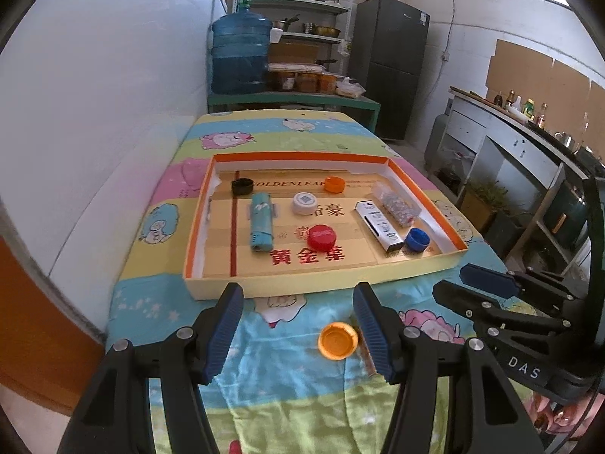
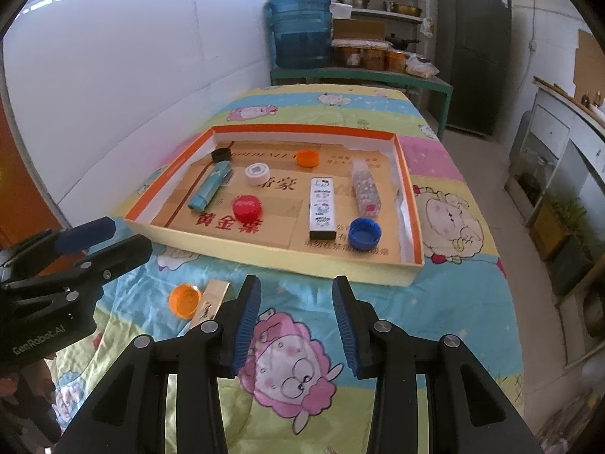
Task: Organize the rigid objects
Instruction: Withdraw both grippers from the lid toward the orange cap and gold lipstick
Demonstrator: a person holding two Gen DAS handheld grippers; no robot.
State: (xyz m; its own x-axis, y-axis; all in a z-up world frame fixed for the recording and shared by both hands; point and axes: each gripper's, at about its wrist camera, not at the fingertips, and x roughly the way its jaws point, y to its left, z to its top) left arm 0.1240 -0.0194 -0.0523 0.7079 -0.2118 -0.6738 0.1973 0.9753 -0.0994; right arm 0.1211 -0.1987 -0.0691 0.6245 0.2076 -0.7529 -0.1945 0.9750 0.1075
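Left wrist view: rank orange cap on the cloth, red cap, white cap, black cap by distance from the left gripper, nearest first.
From the left gripper:
1. Orange cap on the cloth, outside the box, by the right finger.
2. Red cap, in the box, near front middle.
3. White cap, box centre, behind the red one.
4. Black cap, back-left of the box.
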